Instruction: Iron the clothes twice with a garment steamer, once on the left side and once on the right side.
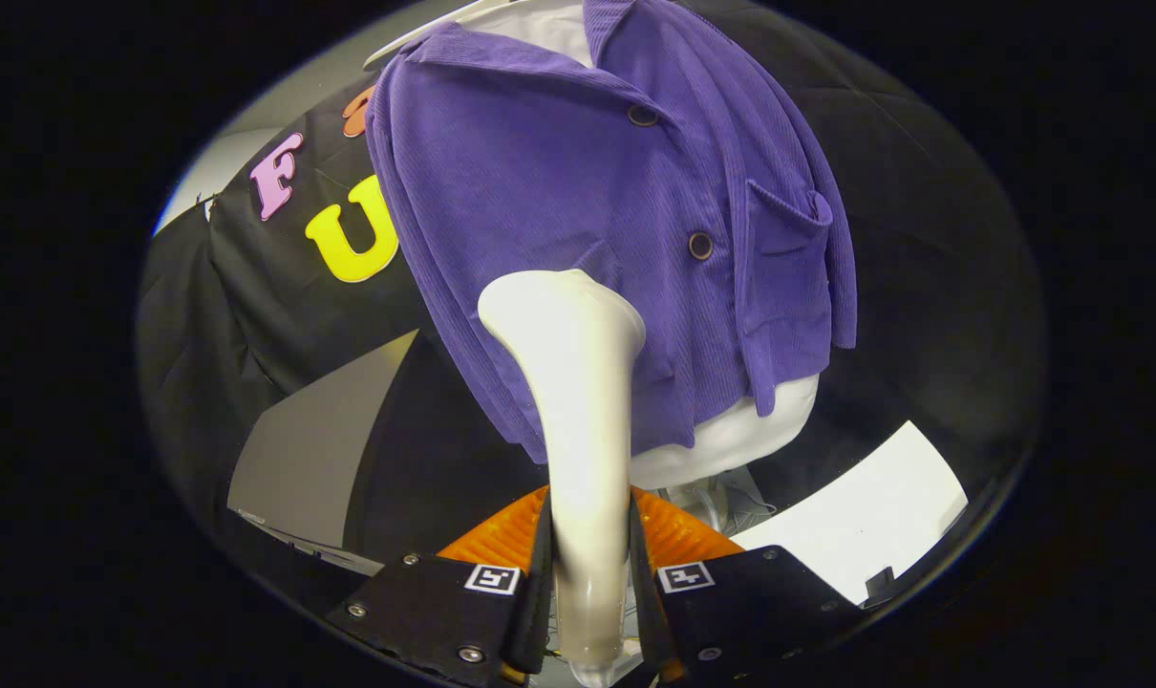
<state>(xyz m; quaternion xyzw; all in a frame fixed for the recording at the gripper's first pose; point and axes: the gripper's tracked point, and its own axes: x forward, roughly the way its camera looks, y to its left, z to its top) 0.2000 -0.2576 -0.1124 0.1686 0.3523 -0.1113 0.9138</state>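
The claw (589, 564) is clenched on the neck of the white garment steamer (578, 401), both fingers pressing its sides. Just beyond, the steamer's flared head sits at or against the lower front of the purple corduroy jacket (559, 191), which hangs on a white mannequin (731, 440). For a clean pass, I would keep the head flat to the cloth and glide slowly along one side, steering clear of the buttons (700, 246) and chest pocket (779, 248).
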